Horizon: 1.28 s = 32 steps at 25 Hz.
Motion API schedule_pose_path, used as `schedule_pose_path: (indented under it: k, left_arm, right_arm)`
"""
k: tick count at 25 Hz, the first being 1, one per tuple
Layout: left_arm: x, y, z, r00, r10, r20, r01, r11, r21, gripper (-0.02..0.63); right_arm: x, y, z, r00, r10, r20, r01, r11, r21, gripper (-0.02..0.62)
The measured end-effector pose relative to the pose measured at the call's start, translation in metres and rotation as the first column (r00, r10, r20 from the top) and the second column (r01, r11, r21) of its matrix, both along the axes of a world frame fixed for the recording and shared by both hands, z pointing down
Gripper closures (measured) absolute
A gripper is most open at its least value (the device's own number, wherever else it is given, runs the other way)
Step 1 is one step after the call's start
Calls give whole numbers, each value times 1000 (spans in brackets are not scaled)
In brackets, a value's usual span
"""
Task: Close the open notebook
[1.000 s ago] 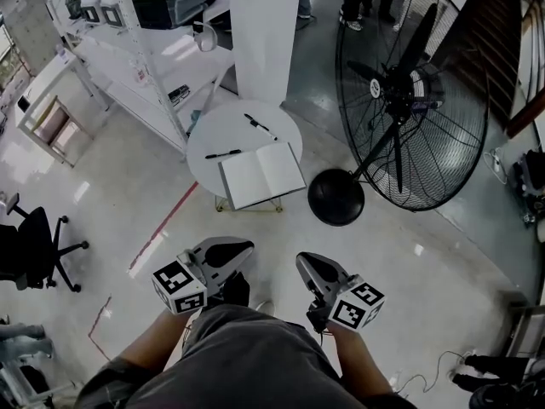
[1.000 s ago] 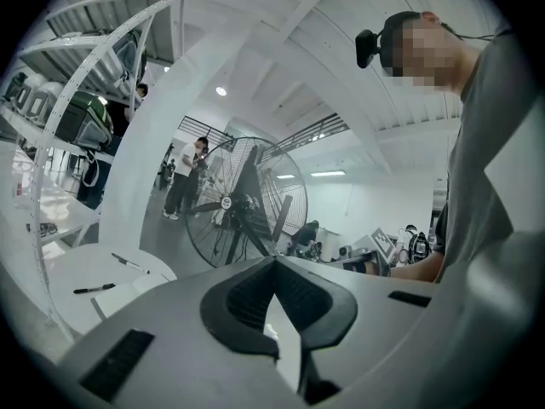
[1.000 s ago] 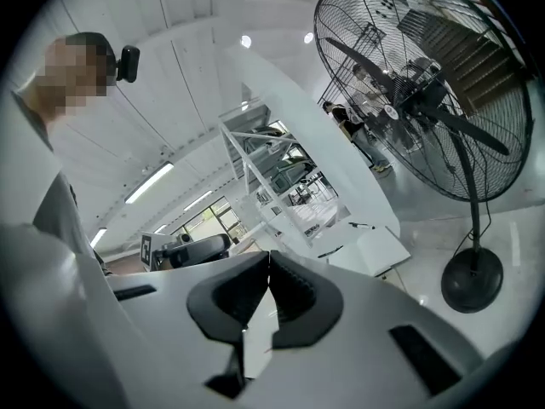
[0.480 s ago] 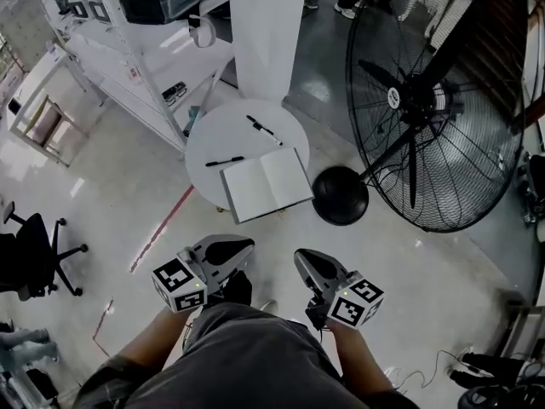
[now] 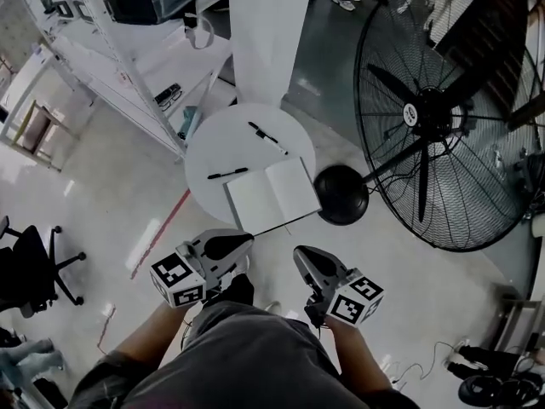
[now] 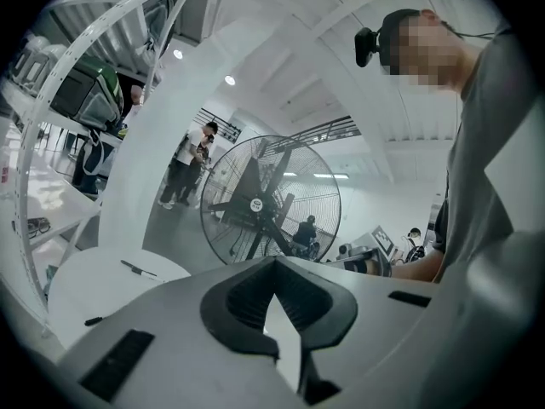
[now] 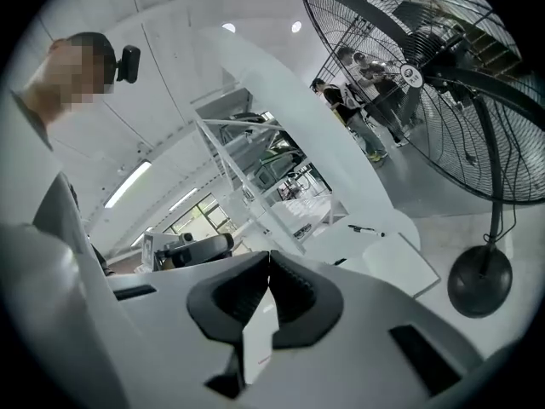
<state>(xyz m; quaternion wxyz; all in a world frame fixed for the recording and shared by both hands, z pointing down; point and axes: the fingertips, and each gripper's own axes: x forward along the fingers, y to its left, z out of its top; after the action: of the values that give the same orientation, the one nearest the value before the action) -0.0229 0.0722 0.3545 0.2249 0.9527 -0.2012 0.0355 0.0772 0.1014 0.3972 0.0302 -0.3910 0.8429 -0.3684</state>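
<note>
The open notebook point(image 5: 271, 196) lies flat, blank pages up, on the near edge of a small round white table point(image 5: 217, 139); it also shows in the right gripper view point(image 7: 400, 262). Two black pens rest on the table, one point(image 5: 268, 138) behind the notebook and one point(image 5: 227, 174) to its left. My left gripper point(image 5: 230, 244) and right gripper point(image 5: 308, 262) are held side by side in front of my body, short of the table and touching nothing. Both point towards it with jaws shut and empty. In the left gripper view point(image 6: 273, 261) the notebook is hidden behind the jaws.
A large black floor fan point(image 5: 443, 113) stands right of the table, its round base point(image 5: 341, 194) almost against the notebook's corner. A white pillar point(image 5: 271, 32) rises behind the table, white shelving point(image 5: 128, 49) at left. An office chair point(image 5: 30, 262) sits far left.
I have walked forward: the table and notebook have come closer to both grippers in the head view. The grippers keep their pose and stay shut.
</note>
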Motion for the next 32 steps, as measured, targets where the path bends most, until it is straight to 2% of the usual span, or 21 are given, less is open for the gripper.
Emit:
schedule_pose_path:
  k: [10, 18, 32]
  left_arm:
    - [-33, -64, 5, 999, 29, -30, -30, 999, -22, 592]
    - [-52, -96, 8, 998, 52, -41, -53, 998, -25, 592]
    - [-61, -122, 16, 999, 21, -39, -22, 999, -33, 592]
  right_arm:
    - [-34, -61, 2, 999, 24, -36, -25, 999, -24, 574]
    - [-60, -94, 3, 998, 25, -50, -26, 999, -36, 574]
    - [-60, -119, 16, 998, 8, -63, -12, 998, -55, 574]
